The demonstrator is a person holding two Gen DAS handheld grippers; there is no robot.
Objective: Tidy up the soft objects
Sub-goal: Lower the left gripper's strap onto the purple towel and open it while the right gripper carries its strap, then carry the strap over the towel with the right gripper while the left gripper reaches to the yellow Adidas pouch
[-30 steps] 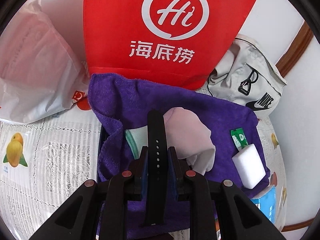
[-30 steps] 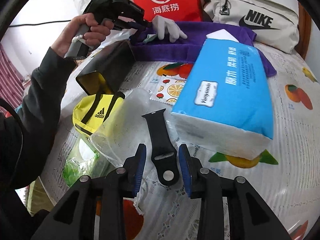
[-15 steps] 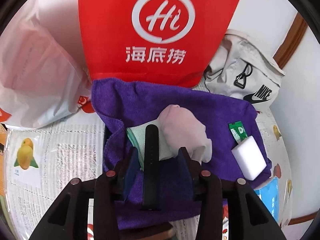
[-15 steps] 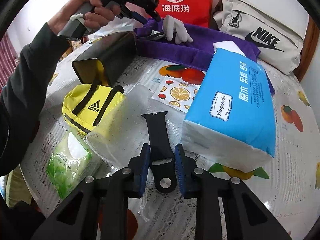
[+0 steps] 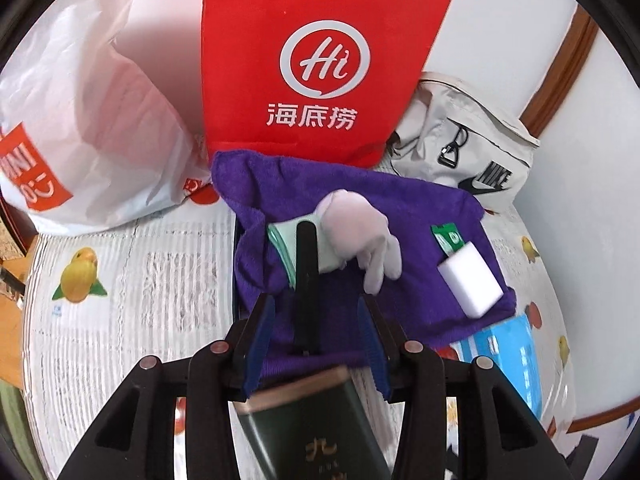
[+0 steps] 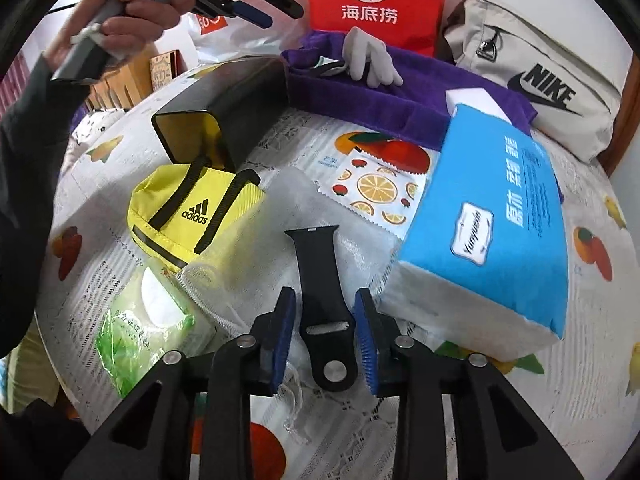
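Two watch straps mattered: the right gripper (image 6: 323, 330), jaws opening around the near strap (image 6: 322, 308), should pinch squarely; left gripper (image 5: 316, 330) jaws spread, empty.

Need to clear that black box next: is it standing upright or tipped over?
Tipped over. The black box lies on its side on the table, its open mouth facing the yellow Adidas bag.

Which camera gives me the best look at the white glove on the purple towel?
The left wrist view: the white glove lies near the centre on the purple towel, large, fingers pointing down-right. The right wrist view shows the white glove small and far off at the top.
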